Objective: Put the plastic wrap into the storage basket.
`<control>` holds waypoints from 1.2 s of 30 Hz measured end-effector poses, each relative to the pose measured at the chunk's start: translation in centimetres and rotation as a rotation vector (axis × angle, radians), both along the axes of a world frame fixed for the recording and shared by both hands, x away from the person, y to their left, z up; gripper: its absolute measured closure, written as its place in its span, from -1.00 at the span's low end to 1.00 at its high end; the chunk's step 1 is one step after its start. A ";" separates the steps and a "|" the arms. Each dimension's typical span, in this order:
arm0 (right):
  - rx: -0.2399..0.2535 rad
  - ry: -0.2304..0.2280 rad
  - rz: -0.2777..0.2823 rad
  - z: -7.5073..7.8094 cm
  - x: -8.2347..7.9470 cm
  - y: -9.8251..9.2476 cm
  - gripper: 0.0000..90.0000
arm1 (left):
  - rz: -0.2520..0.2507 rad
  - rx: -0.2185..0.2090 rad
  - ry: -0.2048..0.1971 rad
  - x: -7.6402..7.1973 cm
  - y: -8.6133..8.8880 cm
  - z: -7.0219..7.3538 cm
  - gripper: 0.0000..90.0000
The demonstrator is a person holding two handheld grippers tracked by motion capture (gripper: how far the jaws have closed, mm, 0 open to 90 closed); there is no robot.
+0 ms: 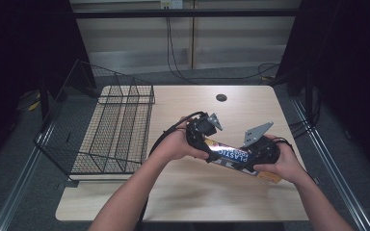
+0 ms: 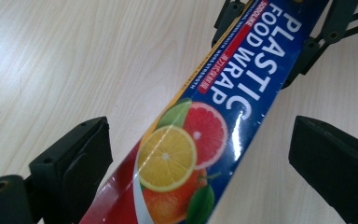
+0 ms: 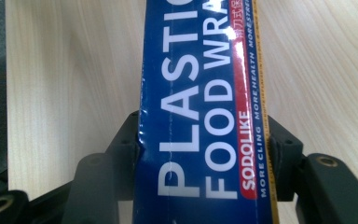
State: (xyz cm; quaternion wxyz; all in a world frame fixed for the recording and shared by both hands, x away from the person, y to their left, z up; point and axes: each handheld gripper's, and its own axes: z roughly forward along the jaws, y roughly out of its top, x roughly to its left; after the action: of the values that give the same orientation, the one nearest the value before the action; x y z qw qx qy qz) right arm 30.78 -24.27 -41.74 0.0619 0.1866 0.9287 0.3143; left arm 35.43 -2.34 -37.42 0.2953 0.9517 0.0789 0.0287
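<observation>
A long blue box of plastic food wrap with citrus pictures lies slantwise near the middle of the wooden table. My right gripper is shut on one end of the box, with a jaw pressed against each long side. My left gripper is open around the other end, where the fruit is printed on the box; both jaws stand clear of it. In the high view the left gripper is at the box's left end and the right gripper at its right end.
A black wire basket stands on the table's left part, overhanging its left edge. A dark round cable hole is at the table's far middle. Bare wood lies in front of the hands.
</observation>
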 end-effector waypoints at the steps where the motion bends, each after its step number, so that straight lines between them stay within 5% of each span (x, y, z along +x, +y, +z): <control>1: 0.003 0.005 -0.002 0.0 0.0 0.0 -0.03 | -0.011 0.008 0.003 0.0 -0.1 -0.2 -0.87; 11: -0.006 -0.004 0.039 0.4 -0.3 0.5 -0.03 | -0.081 0.099 0.017 -0.1 -1.2 -1.5 -0.78; 15: 0.003 -0.012 0.064 0.7 -0.4 0.5 -0.04 | -0.105 0.151 0.015 -0.5 -1.7 -1.7 -0.58; 20: -0.012 -0.023 0.100 0.8 -0.6 0.5 -0.04 | -0.128 0.203 0.077 -0.7 -2.1 -1.5 -0.28; 26: 0.082 0.031 0.119 0.2 0.0 -0.2 -0.18 | -0.095 0.221 0.101 -1.9 -2.5 -0.7 -0.13; 28: 0.097 0.026 0.079 0.2 0.2 -0.4 -0.57 | -0.049 0.238 0.130 -1.6 -2.2 -0.3 -0.06; 29: 0.084 0.006 0.053 0.2 0.2 -0.4 -0.67 | -0.031 0.243 0.093 -1.6 -2.0 -0.1 -0.06; 31: 0.101 -0.004 -0.023 0.3 0.3 -0.8 -0.95 | 0.017 0.268 0.113 -0.9 -1.2 0.1 -0.05; 32: 0.127 -0.040 -0.051 0.4 0.4 -1.1 -0.96 | 0.034 0.278 0.103 -0.9 -0.9 0.2 -0.05; 34: 0.184 -0.006 -0.089 0.8 0.7 -1.9 -0.90 | 0.095 0.283 0.138 -0.2 0.1 0.5 -0.04; 36: 0.220 -0.022 -0.132 1.2 0.8 -2.7 -0.94 | 0.144 0.271 0.139 0.4 1.2 0.9 -0.03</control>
State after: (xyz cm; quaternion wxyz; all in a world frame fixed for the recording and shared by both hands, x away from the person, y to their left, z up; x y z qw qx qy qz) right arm 31.61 -27.00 -40.56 0.0720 0.2497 0.8735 0.4117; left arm 35.81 -1.18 -36.51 0.1554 0.9743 0.1627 -0.0056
